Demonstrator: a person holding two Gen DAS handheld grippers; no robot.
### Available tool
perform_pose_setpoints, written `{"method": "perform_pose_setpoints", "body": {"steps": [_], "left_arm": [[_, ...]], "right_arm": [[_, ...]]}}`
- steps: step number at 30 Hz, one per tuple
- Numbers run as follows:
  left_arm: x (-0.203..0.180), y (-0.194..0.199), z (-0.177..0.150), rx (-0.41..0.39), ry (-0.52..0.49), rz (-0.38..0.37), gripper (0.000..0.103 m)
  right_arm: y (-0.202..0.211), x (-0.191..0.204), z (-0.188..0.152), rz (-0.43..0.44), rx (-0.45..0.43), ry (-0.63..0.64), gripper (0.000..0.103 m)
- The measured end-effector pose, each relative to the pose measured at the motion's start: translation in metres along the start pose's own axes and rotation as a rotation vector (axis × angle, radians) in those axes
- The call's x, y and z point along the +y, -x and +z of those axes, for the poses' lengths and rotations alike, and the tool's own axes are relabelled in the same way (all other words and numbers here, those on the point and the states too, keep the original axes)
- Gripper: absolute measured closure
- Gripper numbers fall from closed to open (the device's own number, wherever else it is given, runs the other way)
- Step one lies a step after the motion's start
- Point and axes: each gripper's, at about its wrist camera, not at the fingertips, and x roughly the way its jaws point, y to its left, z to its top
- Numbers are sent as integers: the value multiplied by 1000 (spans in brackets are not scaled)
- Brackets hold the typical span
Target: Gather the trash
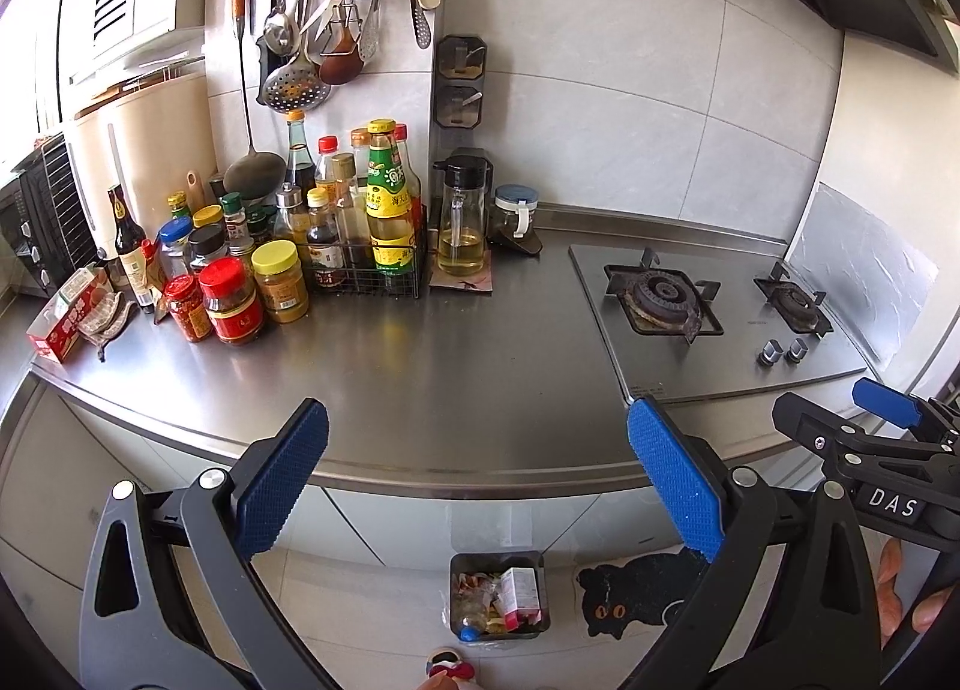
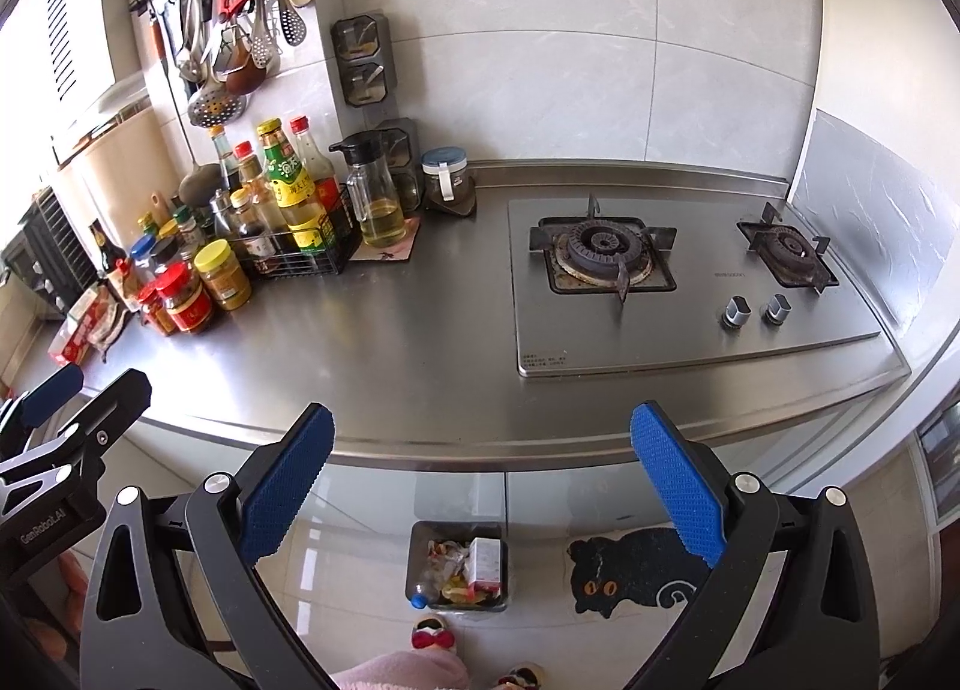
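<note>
**Op:** Logging state. I have the left gripper (image 1: pixel 477 486) and the right gripper (image 2: pixel 480 489) both spread wide with nothing between the pads, held side by side above the front edge of the steel counter (image 1: pixel 420 366).

**Obs:** Where is the trash?

**Op:** In the small bin (image 2: pixel 457 567) on the floor, against the cabinet front beside the cat mat (image 2: pixel 636 570). It holds wrappers, a carton and a bottle.

**Obs:** Anything left on the counter?

**Op:** The open stretch between the jars (image 1: pixel 240 300) and the hob (image 1: pixel 714 318) looks bare. I judge collection nearly finished. A red box and crumpled cloth (image 1: pixel 108 315) at far left might qualify; cannot tell.
</note>
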Motion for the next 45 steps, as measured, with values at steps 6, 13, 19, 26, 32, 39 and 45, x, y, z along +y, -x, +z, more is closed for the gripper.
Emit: {"method": "perform_pose_setpoints", "body": {"steps": [6, 13, 19, 26, 32, 39, 45], "left_arm": [[1, -1, -2, 4, -3, 9, 8], [4, -1, -2, 4, -2, 14, 8], [6, 0, -3, 1, 1, 18, 8], [7, 0, -2, -2, 1, 19, 8], [7, 1, -3, 2, 4, 19, 8], [9, 2, -3, 0, 4, 21, 8], [9, 2, -3, 0, 2, 20, 8]], "right_arm": [[-1, 0, 0, 0, 5, 3, 3], [0, -1, 0, -2, 7, 7, 3], [-1, 0, 0, -3, 10, 11, 3], [-2, 0, 1, -1, 13, 14, 3], [-2, 1, 0, -2, 13, 17, 3], [-1, 0, -1, -3, 16, 18, 3], [-1, 1, 0, -2, 18, 24, 3]]}}
